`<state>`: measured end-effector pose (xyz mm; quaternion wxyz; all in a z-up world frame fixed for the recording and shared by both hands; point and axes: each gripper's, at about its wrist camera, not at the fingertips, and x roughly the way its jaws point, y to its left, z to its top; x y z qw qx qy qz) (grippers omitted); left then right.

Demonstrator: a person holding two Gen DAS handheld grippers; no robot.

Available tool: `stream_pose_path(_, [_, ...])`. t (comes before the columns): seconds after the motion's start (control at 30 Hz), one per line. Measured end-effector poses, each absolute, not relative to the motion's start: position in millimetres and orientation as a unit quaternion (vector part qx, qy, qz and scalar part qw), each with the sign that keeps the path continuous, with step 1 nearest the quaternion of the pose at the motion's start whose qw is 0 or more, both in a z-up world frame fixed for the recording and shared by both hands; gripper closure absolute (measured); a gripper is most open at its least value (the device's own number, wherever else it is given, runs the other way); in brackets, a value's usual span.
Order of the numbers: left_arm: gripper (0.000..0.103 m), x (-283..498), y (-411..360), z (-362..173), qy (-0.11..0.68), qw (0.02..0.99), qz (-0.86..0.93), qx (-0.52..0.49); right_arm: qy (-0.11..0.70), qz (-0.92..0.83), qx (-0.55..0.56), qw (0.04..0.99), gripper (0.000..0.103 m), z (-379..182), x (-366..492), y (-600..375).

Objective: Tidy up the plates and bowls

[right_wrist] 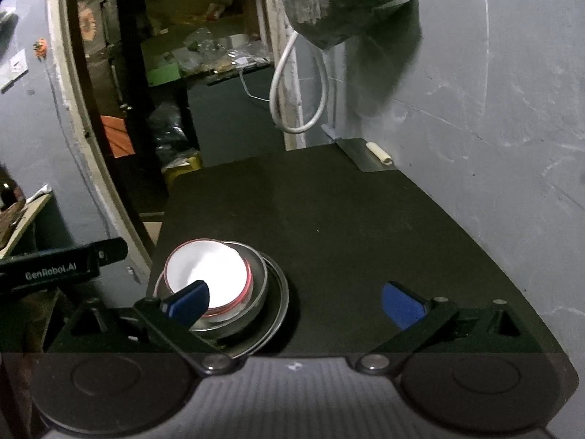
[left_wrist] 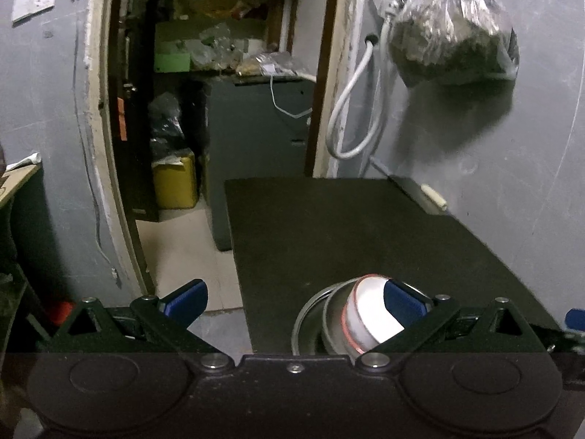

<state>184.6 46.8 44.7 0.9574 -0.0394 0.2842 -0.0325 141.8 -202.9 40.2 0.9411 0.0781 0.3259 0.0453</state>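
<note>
A white bowl with a red rim (right_wrist: 204, 274) sits nested in a steel bowl (right_wrist: 257, 287), which rests on a steel plate (right_wrist: 279, 300) at the near left corner of the dark table (right_wrist: 347, 219). In the left wrist view the same stack shows as the white bowl (left_wrist: 365, 311) in the steel bowl (left_wrist: 334, 323) on the plate (left_wrist: 305, 314). My left gripper (left_wrist: 294, 298) is open above the table's left edge, its right finger in front of the white bowl. My right gripper (right_wrist: 296, 301) is open just right of the stack, with nothing between its fingers.
A grey wall (right_wrist: 493, 109) runs along the table's right side, with a hanging plastic bag (left_wrist: 453, 33) and a looped white hose (left_wrist: 351, 117). A metal scraper (right_wrist: 369, 153) lies at the far corner. A doorway (left_wrist: 204, 91) to a cluttered room opens on the left.
</note>
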Motion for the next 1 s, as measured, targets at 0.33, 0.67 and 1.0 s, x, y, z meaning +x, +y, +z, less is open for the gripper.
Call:
stream_pose_path(0.33, [0.001, 143.3, 17.7, 63.5, 0.282, 0.958, -0.002, -0.057, 0.332, 0.094, 0.081, 0.935, 0.000, 40.0, 117.1, -242.5])
stream_pose_path(0.67, [0.001, 93.0, -12.5, 75.6, 0.284, 0.956, 0.037, -0.058, 0.315, 0.152, 0.057, 0.935, 0.000, 47.2, 90.5, -261.5])
stream_pose_path(1.0, [0.001, 49.3, -32.0, 89.2, 0.272, 0.959, 0.062, -0.042, 0.296, 0.187, 0.063, 0.935, 0.000, 54.1, 67.0, -271.1])
